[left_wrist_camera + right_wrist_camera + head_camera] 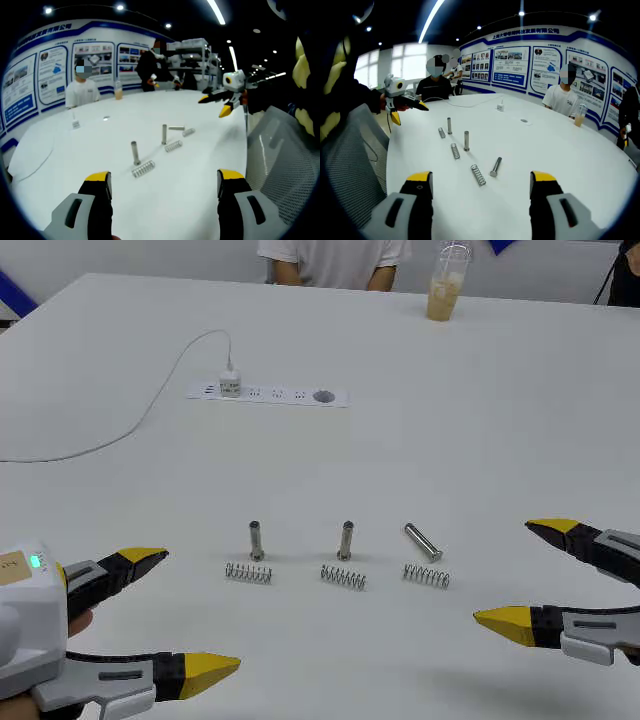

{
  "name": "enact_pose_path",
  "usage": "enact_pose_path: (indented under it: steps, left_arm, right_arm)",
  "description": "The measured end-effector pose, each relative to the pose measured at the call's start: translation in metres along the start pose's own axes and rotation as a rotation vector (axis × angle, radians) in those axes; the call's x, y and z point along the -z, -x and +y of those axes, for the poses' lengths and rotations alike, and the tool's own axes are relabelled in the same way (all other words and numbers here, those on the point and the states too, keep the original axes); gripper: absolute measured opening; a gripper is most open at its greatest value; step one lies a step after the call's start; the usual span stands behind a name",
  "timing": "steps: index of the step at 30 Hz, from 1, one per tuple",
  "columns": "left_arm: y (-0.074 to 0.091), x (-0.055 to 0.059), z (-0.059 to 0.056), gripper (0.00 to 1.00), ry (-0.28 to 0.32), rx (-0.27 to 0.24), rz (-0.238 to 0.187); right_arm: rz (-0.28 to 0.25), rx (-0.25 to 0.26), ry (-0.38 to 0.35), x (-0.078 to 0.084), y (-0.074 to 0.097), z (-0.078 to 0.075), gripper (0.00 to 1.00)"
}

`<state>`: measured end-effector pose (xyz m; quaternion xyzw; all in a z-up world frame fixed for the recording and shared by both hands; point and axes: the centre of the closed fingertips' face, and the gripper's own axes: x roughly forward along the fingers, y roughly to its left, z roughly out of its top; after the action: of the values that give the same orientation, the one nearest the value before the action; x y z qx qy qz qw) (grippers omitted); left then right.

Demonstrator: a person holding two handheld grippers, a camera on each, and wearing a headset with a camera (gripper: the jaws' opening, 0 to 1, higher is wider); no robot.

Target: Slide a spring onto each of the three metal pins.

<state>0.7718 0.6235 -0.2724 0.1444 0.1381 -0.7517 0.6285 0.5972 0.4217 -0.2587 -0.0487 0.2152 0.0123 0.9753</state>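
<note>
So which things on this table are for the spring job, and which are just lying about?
For the job: left pin, middle pin (both upright), right pin (lying flat), left spring, middle spring, right spring, left gripper, right gripper (both open).

Lying about: power strip, charger, cup.

Cannot see the rear of the left gripper in the head view: cut off by the left and bottom edges. Same for the right gripper, cropped at the right edge. Cannot follow the white cable past the left edge. Cannot see above the chest of the person behind the table. Cannot read the wall posters or count coils on the springs.
</note>
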Motion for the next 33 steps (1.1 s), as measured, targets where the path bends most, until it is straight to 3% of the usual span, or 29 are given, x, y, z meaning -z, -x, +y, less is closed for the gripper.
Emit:
enact_pose_path:
  steps: [27, 33]
  left_arm:
    - [0.000, -0.001, 0.003, 0.88, -0.001, -0.006, -0.003]
    - [0.000, -0.002, 0.003, 0.88, 0.000, -0.006, -0.005]
  right_arm:
    - [0.007, 0.002, 0.002, -0.007, -0.002, -0.006, 0.79]
    - [0.001, 0.007, 0.002, -0.015, -0.006, -0.012, 0.78]
